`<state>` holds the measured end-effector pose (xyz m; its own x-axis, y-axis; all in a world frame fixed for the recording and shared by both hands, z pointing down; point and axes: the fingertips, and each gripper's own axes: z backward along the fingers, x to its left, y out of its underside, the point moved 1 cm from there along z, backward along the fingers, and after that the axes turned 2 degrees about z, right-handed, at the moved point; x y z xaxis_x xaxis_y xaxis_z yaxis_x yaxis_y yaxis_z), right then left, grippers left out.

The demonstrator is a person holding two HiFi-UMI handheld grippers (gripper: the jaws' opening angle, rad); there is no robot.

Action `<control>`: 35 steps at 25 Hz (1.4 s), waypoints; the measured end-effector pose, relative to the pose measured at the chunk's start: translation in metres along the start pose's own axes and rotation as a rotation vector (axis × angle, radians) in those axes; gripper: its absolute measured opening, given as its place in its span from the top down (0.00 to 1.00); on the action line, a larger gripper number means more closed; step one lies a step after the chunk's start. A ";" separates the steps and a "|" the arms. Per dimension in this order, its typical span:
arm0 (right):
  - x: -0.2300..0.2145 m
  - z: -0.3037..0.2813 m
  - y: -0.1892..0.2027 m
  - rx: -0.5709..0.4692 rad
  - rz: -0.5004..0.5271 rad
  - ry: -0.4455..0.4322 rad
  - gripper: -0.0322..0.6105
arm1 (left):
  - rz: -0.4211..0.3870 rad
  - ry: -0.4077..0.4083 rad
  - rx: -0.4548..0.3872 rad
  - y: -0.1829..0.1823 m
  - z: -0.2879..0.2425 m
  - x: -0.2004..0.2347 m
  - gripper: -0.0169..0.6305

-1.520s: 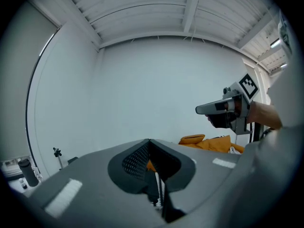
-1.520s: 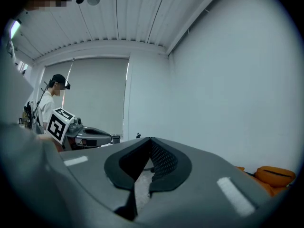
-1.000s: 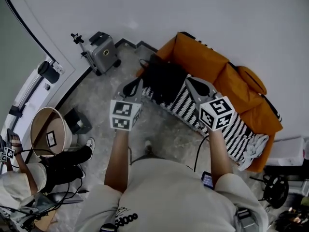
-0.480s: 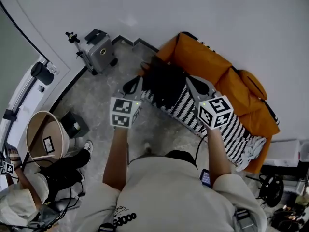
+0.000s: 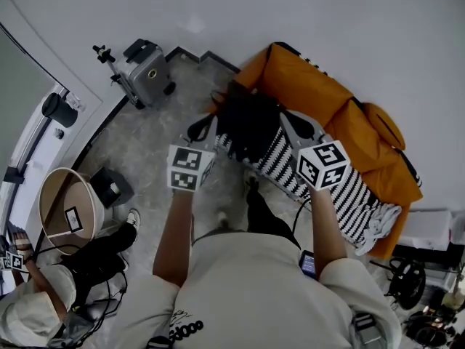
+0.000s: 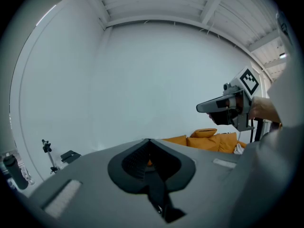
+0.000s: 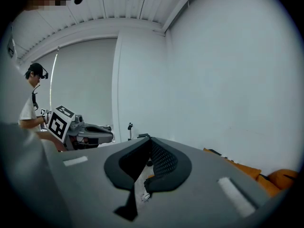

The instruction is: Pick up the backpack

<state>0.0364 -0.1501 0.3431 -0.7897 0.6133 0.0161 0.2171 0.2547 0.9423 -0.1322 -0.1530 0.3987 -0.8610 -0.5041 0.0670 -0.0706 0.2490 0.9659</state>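
black backpack (image 5: 247,122) is sitting on the left end of the orange sofa (image 5: 320,97), on a black-and-white striped blanket (image 5: 349,195) that runs along the seat. left gripper (image 5: 202,128) and right gripper (image 5: 292,122) are both pinched fully closed with nothing in them. from the head view there's one on either side of the pack, and i can't tell if either touches it.

stuff around: a grey wheeled case (image 5: 147,71) with a little stand (image 5: 102,52) beside it by the wall, well left of the sofa. a round tan tub (image 5: 69,209) and a small black box (image 5: 112,187) are on the floor further left, with somebody sitting (image 5: 94,253) by the tub. the wearer's own dark trouser leg (image 5: 261,213) is planted right in front of the sofa, just below the pack.
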 end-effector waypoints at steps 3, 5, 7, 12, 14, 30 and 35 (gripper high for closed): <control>-0.016 -0.014 0.002 -0.007 -0.011 0.003 0.95 | -0.007 -0.014 0.015 0.003 -0.016 0.007 0.96; -0.027 -0.025 0.004 -0.003 -0.016 -0.003 0.95 | -0.017 -0.022 0.031 0.006 -0.028 0.012 0.96; -0.036 -0.037 0.007 0.003 -0.020 -0.012 0.95 | -0.019 -0.026 0.051 0.010 -0.038 0.016 0.96; -0.065 -0.073 0.015 0.023 -0.033 -0.057 0.95 | 0.002 -0.074 0.089 0.018 -0.074 0.037 0.96; -0.080 -0.089 0.021 0.040 -0.041 -0.073 0.95 | 0.013 -0.092 0.105 0.022 -0.092 0.044 0.95; -0.166 -0.240 0.102 0.253 -0.027 -0.254 0.75 | 0.098 -0.180 0.318 0.095 -0.227 0.116 0.85; -0.176 -0.280 0.132 0.318 -0.016 -0.320 0.74 | 0.128 -0.209 0.367 0.125 -0.256 0.140 0.84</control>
<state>0.0428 -0.4339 0.5578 -0.5883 0.7948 -0.1491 0.4108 0.4525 0.7915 -0.1324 -0.4047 0.5926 -0.9553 -0.2811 0.0919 -0.0983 0.5948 0.7979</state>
